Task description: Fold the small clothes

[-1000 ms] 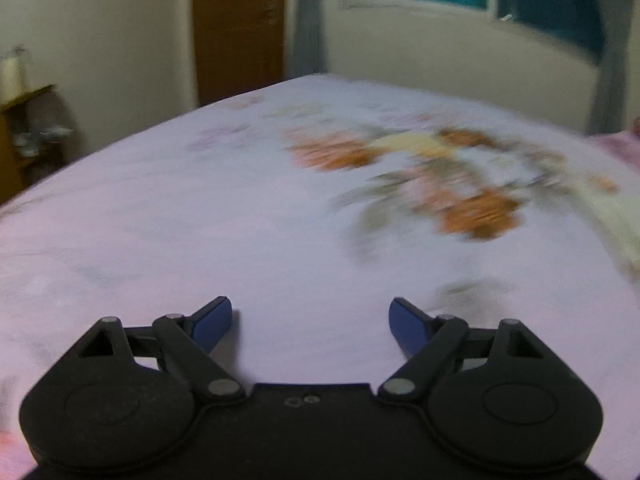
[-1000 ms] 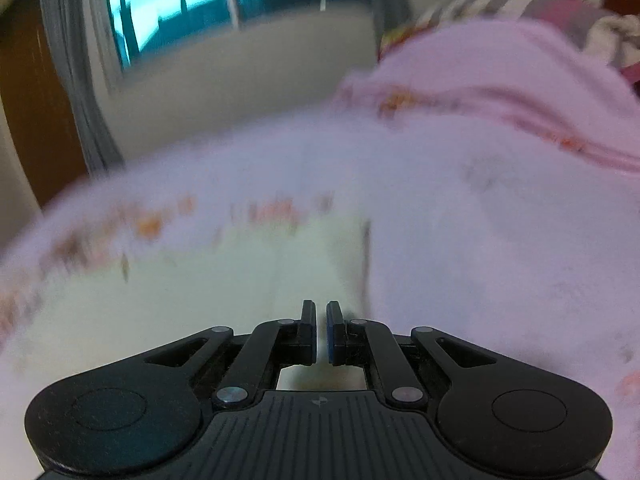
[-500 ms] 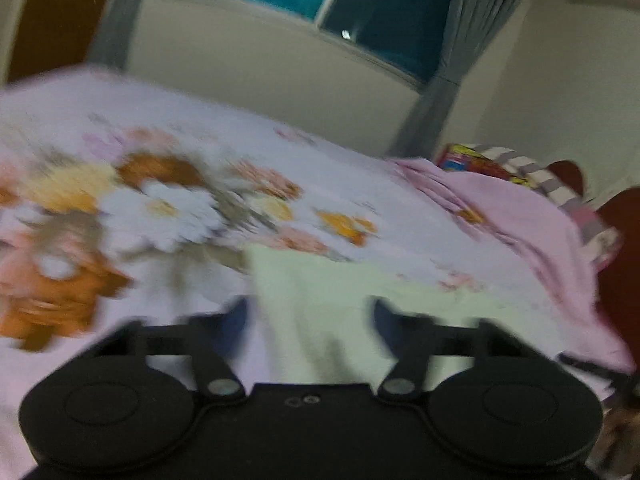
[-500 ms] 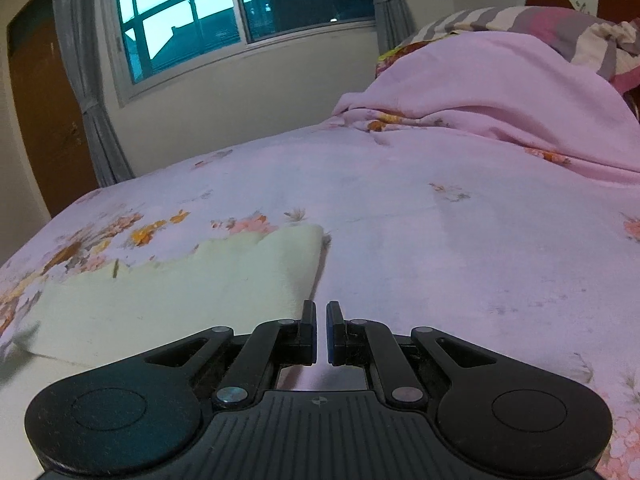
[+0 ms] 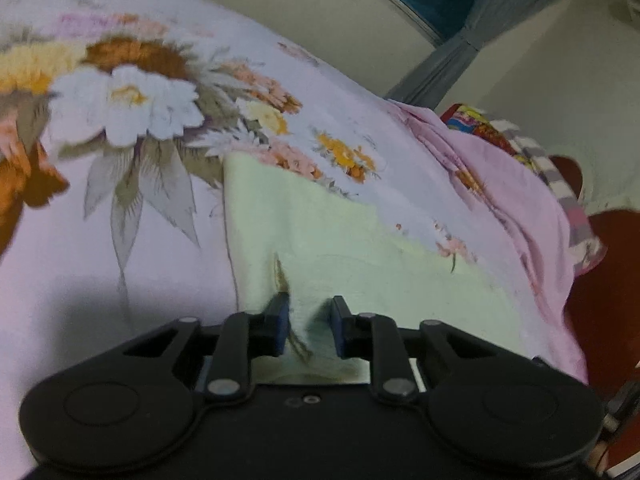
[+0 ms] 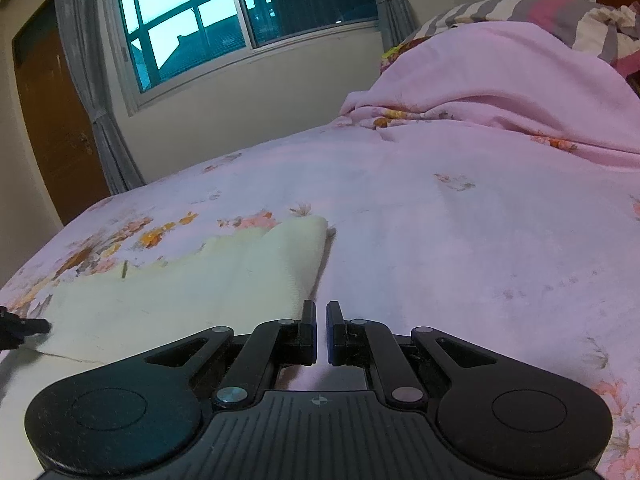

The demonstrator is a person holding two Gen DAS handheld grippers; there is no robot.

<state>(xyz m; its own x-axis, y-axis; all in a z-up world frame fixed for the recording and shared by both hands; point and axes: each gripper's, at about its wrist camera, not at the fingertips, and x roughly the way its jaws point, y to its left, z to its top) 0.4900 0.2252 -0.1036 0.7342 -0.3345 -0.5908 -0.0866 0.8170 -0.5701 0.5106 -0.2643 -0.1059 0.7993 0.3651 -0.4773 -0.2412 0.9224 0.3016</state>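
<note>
A pale yellow-green cloth (image 5: 360,248) lies flat on the floral bed sheet; it also shows in the right wrist view (image 6: 192,292). My left gripper (image 5: 308,326) is at the cloth's near left corner, its jaws narrowed around a raised bit of cloth edge with a small gap still showing. My right gripper (image 6: 321,330) sits just off the cloth's near right corner, over the sheet, jaws nearly together with nothing seen between them. The left gripper's tip (image 6: 24,326) shows at the left edge of the right wrist view.
The bed sheet (image 6: 460,240) is pink with flower prints. A heaped pink blanket (image 6: 500,92) and striped pillows (image 6: 540,12) lie at the head of the bed. A window (image 6: 224,12), curtains and a brown door (image 6: 48,120) stand behind.
My left gripper swung right and down onto the cloth's corner and its jaws closed in from wide open. My right gripper stayed shut and settled by the cloth's right corner.
</note>
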